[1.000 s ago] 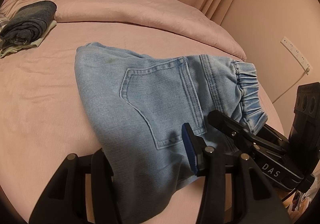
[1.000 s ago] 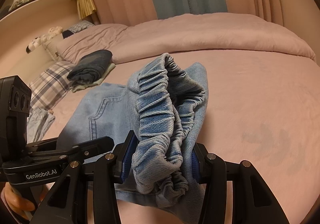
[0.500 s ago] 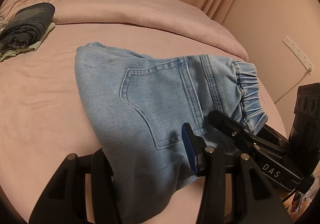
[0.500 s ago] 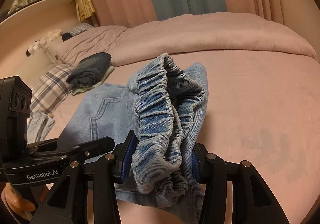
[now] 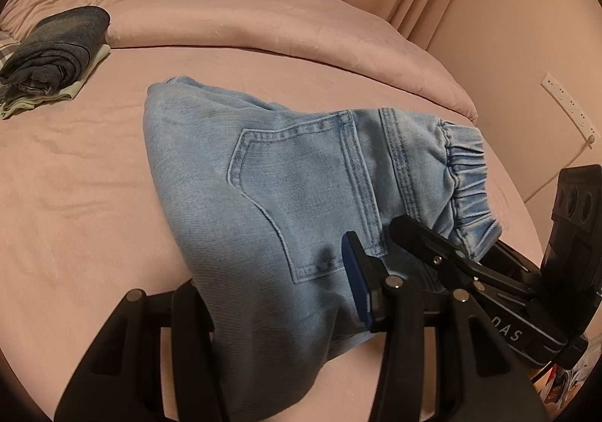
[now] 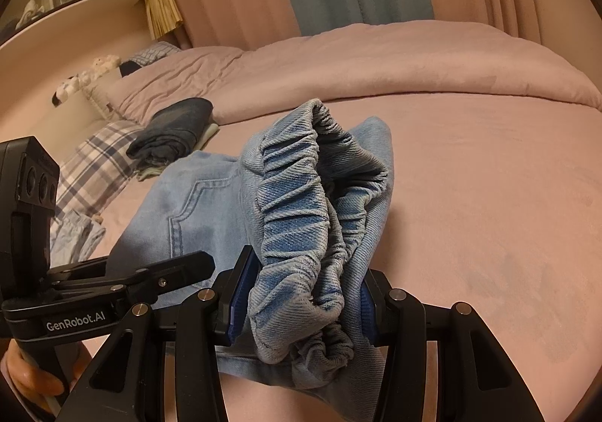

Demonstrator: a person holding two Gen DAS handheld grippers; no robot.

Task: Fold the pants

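Light blue denim pants (image 5: 301, 188) lie folded on the pink bed sheet (image 5: 75, 215), back pocket up, elastic waistband (image 5: 466, 181) to the right. My left gripper (image 5: 274, 305) is shut on the near edge of the pants, and denim fills the gap between its fingers. In the right wrist view my right gripper (image 6: 304, 305) is shut on the bunched waistband (image 6: 301, 219), which stands lifted off the sheet between the blue pads (image 6: 240, 298). The left gripper's fingers (image 6: 180, 271) show at the left there, held by a hand (image 6: 30, 380).
A stack of dark folded jeans (image 5: 56, 49) rests on a pale garment at the back left. A rolled pink duvet (image 5: 263, 27) runs along the far side. A plaid pillow (image 6: 94, 170) lies left. The wall with a socket (image 5: 568, 110) stands to the right.
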